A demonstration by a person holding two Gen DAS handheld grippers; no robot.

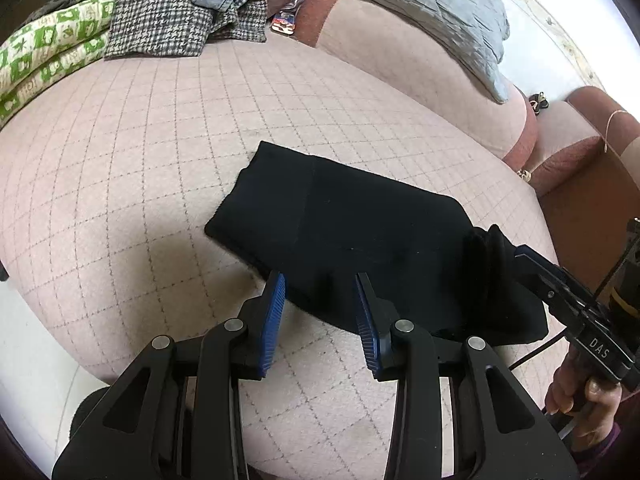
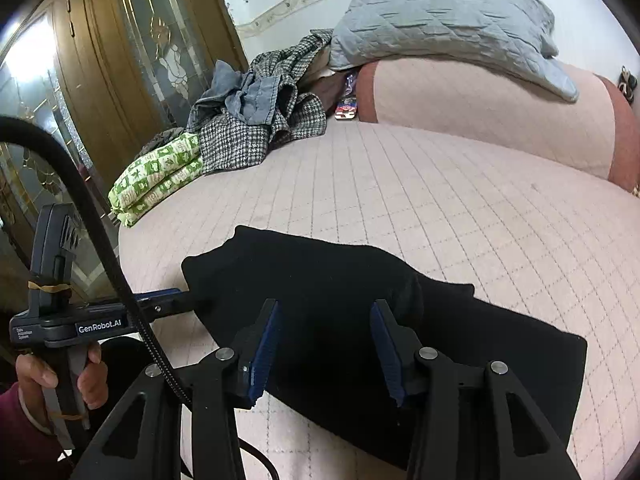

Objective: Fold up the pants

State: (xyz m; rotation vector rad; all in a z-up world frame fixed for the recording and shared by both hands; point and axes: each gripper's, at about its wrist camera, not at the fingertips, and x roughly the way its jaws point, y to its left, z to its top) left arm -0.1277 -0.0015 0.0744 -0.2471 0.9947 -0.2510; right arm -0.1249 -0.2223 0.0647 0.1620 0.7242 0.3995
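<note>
The black pants lie folded into a compact block on the pink quilted bed; they also show in the right wrist view. My left gripper is open, its blue pads either side of the near edge of the pants, holding nothing. My right gripper is open above the pants' near edge. In the left wrist view its tip touches a raised fold at the pants' right end. In the right wrist view the left gripper's tip meets the pants' left edge.
A pile of checked and grey-blue clothes and a green-and-white folded cloth lie at the bed's far left. A grey quilted pillow rests on the pink headboard. Wooden glass doors stand left.
</note>
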